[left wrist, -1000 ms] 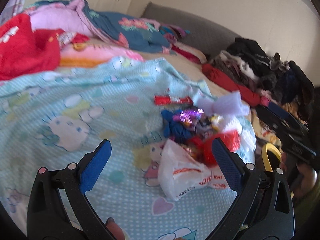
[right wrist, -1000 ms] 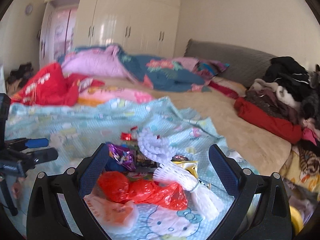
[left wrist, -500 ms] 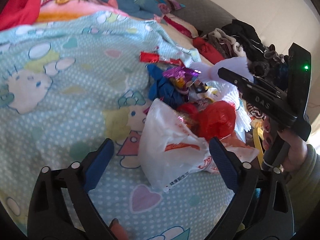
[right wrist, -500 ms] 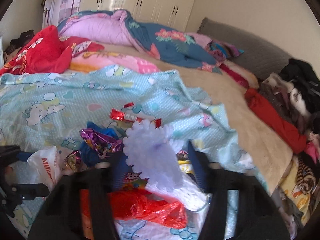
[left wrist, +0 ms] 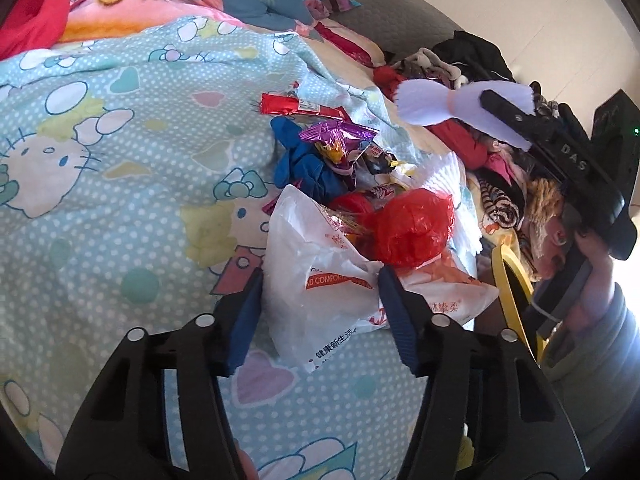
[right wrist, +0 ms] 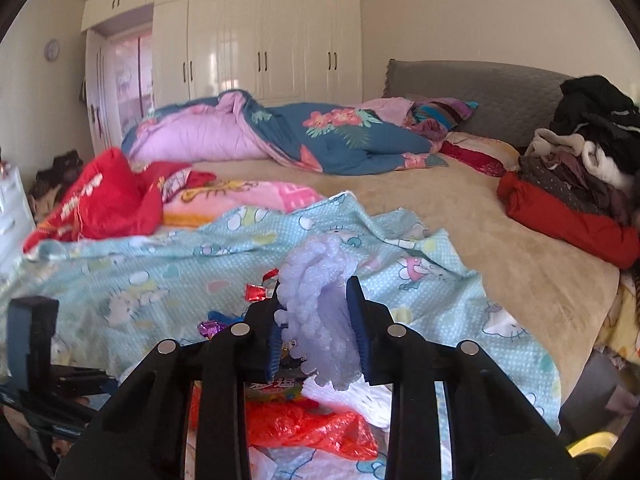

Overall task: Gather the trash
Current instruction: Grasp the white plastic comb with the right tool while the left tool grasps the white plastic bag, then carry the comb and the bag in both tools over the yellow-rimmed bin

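Note:
A pile of trash lies on the light-blue cartoon blanket (left wrist: 120, 168): a white plastic bag (left wrist: 320, 292), a red plastic bag (left wrist: 412, 228), a blue glove (left wrist: 308, 168), a purple foil wrapper (left wrist: 336, 134) and a red snack wrapper (left wrist: 296, 105). My left gripper (left wrist: 320, 292) has its blue pads either side of the white bag, partly closed. My right gripper (right wrist: 316, 336) is shut on a pale lilac foam net (right wrist: 320, 320) and holds it above the pile; the net also shows in the left wrist view (left wrist: 440, 100).
A yellow-rimmed bin (left wrist: 516, 284) stands beside the bed at the right. Folded clothes (right wrist: 580, 184) are heaped at the bed's right side. Quilts (right wrist: 288, 132) and a red bag (right wrist: 100, 200) lie further back. White wardrobes (right wrist: 260, 40) line the far wall.
My right gripper closed on the lilac foam net and lifted it off the pile. My left gripper moved forward to the white bag and its jaws narrowed around it.

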